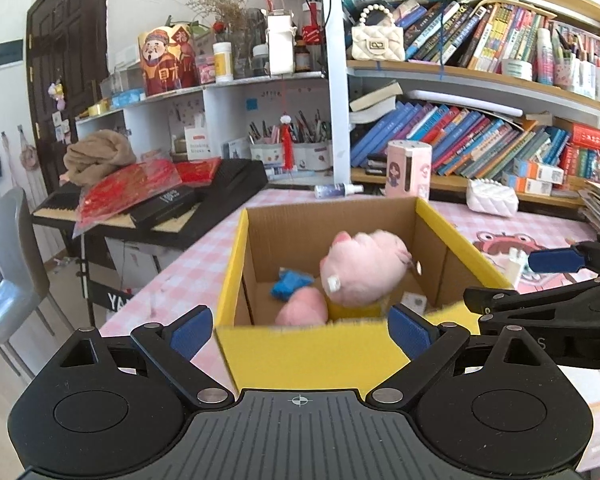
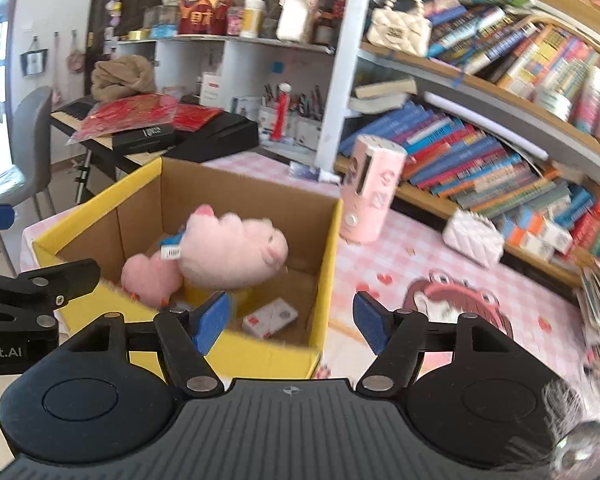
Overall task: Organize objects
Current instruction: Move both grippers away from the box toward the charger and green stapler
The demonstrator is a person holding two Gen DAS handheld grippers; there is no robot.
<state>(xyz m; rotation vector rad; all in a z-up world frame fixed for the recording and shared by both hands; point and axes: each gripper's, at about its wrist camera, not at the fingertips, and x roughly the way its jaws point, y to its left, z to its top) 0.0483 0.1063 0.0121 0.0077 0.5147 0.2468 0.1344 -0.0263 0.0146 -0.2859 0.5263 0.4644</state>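
An open brown cardboard box with yellow outer walls (image 1: 300, 350) stands at the centre of the frame on the pink-checked bench (image 2: 400, 256). Inside lie a large pink plush toy (image 2: 236, 252), a smaller pink plush ball (image 2: 150, 276) and a blue fabric piece (image 1: 290, 284). The left gripper (image 1: 300, 330) has its jaws wide apart astride the near wall. The right gripper (image 2: 292, 320), jaws apart and empty, sits at the box's right corner.

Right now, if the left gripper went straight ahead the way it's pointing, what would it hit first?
Most likely the near yellow wall of the cardboard box, which sits between the open left gripper pads. Depth is hard to judge.
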